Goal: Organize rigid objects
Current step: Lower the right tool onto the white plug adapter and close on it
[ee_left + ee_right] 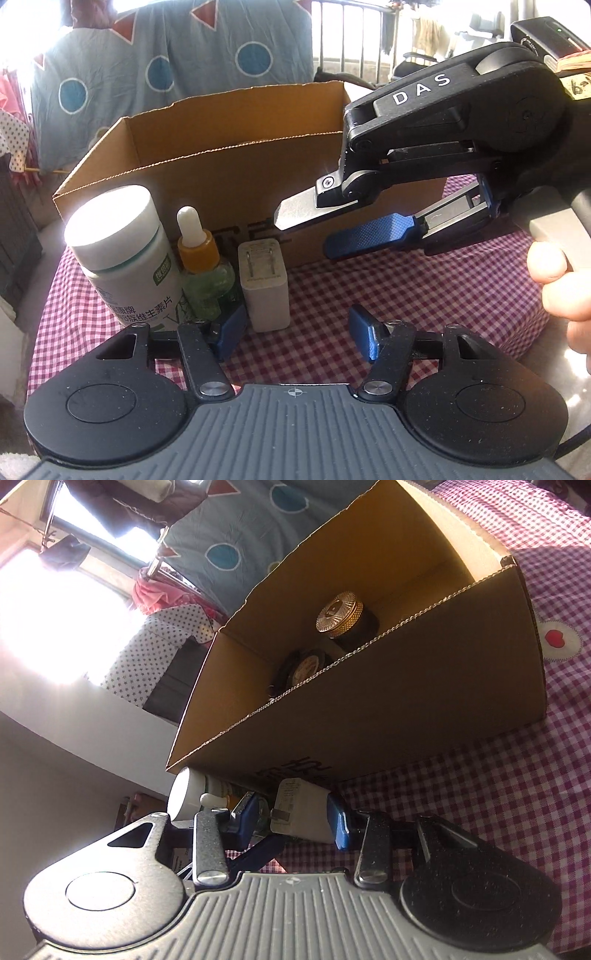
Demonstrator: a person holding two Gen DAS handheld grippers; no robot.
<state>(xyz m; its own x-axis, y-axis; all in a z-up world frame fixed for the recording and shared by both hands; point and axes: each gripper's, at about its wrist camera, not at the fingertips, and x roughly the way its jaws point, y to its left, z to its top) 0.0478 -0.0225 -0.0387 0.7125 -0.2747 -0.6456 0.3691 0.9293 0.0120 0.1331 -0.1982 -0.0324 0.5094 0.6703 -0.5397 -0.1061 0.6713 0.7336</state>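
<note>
A white pill bottle (125, 254), a green dropper bottle (205, 273) and a white charger plug (264, 286) stand in a row before an open cardboard box (229, 162). My left gripper (297, 332) is open, low on the table, its left pad beside the charger. My right gripper (314, 230) comes in from the right, tilted on its side, open and empty, just in front of the box. In the right wrist view the right gripper (295, 818) has the charger (299, 810) in line between its blue pads. The box (369, 709) holds a gold-lidded jar (345, 618) and a round tin (306, 668).
The table wears a red-and-white checked cloth (406, 295). A blue sheet with circles and triangles (166, 62) hangs behind the box. A dark object (18, 236) stands at the far left. A thumb and hand (561, 288) hold the right gripper's handle.
</note>
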